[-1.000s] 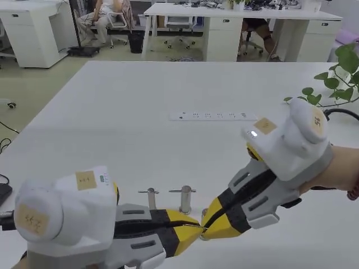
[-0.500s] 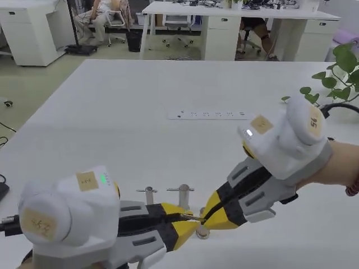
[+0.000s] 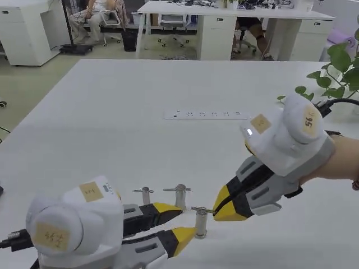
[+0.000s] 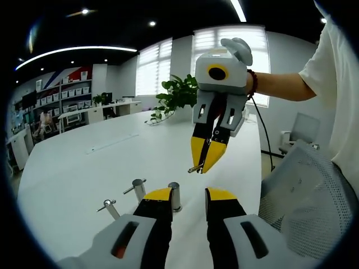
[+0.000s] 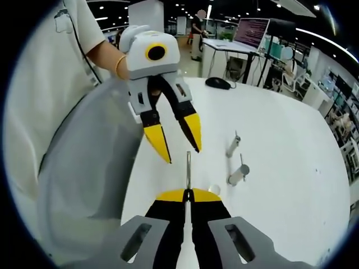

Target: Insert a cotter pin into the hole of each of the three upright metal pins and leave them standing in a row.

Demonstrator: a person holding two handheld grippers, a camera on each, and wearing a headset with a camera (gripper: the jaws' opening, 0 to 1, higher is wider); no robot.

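Observation:
Three upright metal pins stand in a row near the table's front. The left pin and the middle pin each carry a cotter pin crosswise. The third pin stands closest to me. My right gripper is shut on a thin cotter pin by the third pin's top. In the left gripper view the cotter pin has its tip slightly above that top. My left gripper is open, with one jaw on either side of the third pin and no contact.
A white power strip lies mid-table. A potted plant with a black cable stands at the right edge. Desks and office chairs stand beyond the table's far edge. The white tabletop is bare around the pins.
My left gripper, earlier closed at the third pin, has opened and drawn back a little. The right gripper with the cotter pin has shifted slightly right and up.

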